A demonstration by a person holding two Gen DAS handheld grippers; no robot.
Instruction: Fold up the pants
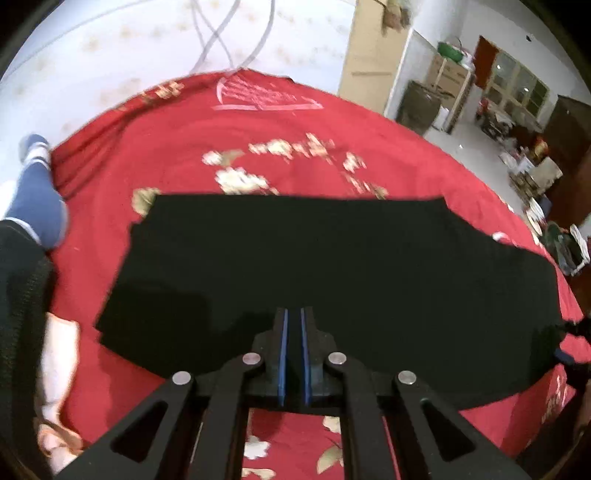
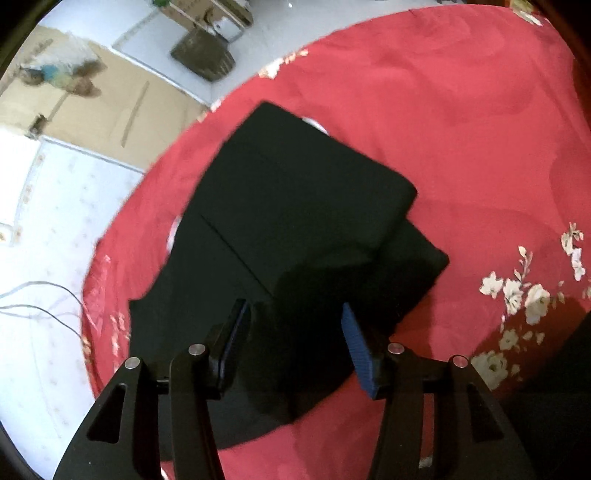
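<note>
The black pants (image 1: 332, 251) lie folded in a flat band across a red flowered cloth (image 1: 258, 125). My left gripper (image 1: 293, 310) hovers over their near edge. Its blue pads stand almost together with a thin dark slit between them, and I see no cloth lifted by them. In the right wrist view the pants (image 2: 303, 192) show a thicker folded layer on top of a lower one. My right gripper (image 2: 293, 306) is open above the near part of the pants. Its blue pads stand well apart and press on nothing.
The red cloth (image 2: 461, 110) covers a round surface that ends at a white floor. A person's leg in a blue sock (image 1: 37, 199) is at the left, with a peach cloth (image 1: 59, 369) below it. Cables (image 1: 229, 33) lie on the floor beyond, and household clutter (image 1: 517, 147) fills the far right.
</note>
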